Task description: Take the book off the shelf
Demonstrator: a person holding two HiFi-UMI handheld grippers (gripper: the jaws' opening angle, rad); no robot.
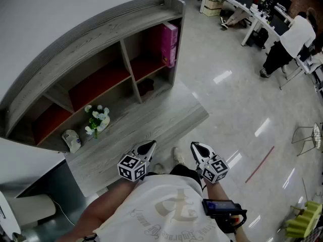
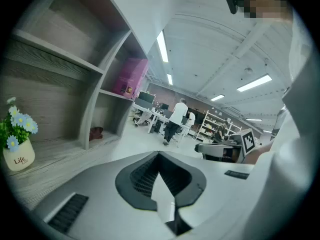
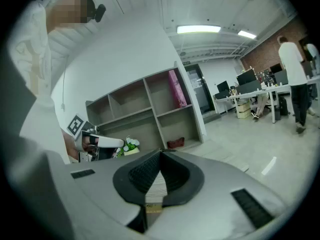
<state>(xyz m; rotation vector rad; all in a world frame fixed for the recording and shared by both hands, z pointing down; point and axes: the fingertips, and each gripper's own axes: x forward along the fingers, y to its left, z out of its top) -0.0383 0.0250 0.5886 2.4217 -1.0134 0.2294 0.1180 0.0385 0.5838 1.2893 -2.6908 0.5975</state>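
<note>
The grey shelf is seen ahead. The pink book is found upright in its upper right compartment, against the right side wall. The left gripper and right gripper are held near the body, well apart from it, jaws closed together, empty. A flower pot is spotted lower left.

One pink book, one flowerpot

Reads "Life" on the white flower pot, at eight o'clock in the left gripper view. Curved print on the white shirt, at six o'clock in the head view: too blurred to read.
</note>
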